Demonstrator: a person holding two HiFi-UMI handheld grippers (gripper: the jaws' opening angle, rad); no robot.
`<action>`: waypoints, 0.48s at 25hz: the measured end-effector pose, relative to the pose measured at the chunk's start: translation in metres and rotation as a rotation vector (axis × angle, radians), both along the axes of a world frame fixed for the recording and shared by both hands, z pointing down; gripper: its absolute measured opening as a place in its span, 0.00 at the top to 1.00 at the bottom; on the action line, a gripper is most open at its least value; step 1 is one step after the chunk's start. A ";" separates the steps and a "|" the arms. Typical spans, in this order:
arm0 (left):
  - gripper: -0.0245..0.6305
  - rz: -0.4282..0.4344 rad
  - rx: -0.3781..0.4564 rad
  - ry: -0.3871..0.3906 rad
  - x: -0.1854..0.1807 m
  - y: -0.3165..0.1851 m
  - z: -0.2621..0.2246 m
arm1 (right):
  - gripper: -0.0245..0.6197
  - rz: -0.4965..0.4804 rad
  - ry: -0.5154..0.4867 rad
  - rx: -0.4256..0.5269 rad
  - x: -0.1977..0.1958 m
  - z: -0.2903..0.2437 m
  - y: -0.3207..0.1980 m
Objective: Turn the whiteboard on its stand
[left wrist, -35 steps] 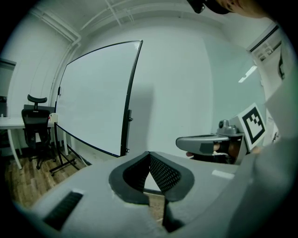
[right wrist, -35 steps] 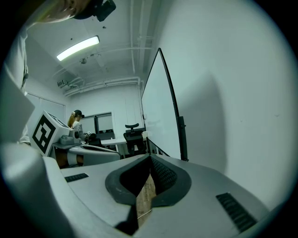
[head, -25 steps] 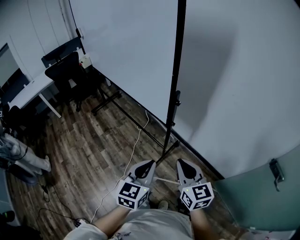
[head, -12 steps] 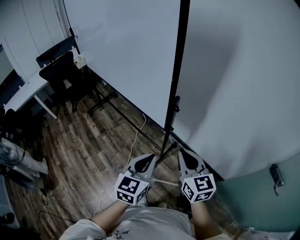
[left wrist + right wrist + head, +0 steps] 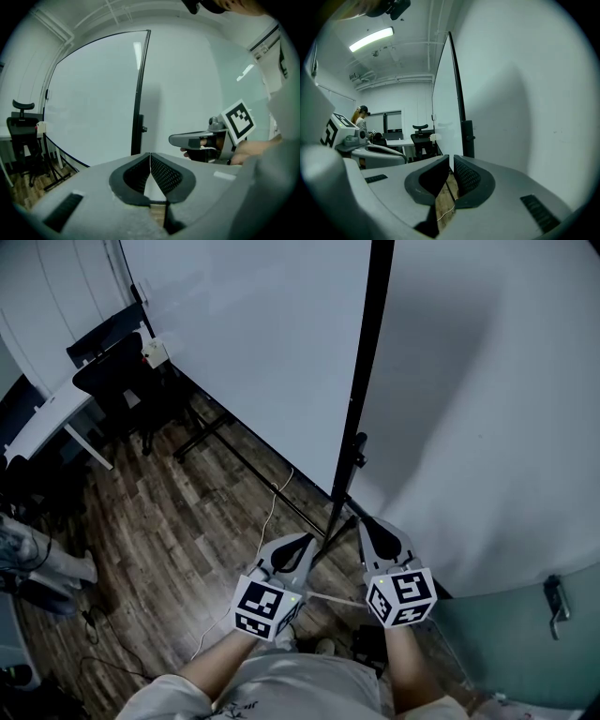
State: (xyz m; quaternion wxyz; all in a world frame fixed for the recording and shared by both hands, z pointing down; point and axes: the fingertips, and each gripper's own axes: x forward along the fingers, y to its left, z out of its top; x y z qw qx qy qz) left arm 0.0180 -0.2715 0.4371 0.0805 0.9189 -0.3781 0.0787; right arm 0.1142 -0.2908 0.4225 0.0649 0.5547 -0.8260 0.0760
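My left claw [image 5: 302, 540] and right claw [image 5: 368, 523] are clenched, empty. The whiteboard [image 5: 253, 343] looks big, stiff and slick; I'd grip its black side rail [image 5: 368, 381] just beyond.

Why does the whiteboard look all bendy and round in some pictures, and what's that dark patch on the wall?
Left gripper view: the wide lens bows the whiteboard edge into a curve and leaves black corners. Right gripper view: the same bulging, plus a bright ceiling light. Head view: the dark patch is a soft shadow on the wall, just beside the stand's pole.
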 end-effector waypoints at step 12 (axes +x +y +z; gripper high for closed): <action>0.94 -0.023 -0.025 0.008 -0.003 -0.022 0.012 | 0.77 0.012 -0.011 -0.031 0.009 0.020 -0.079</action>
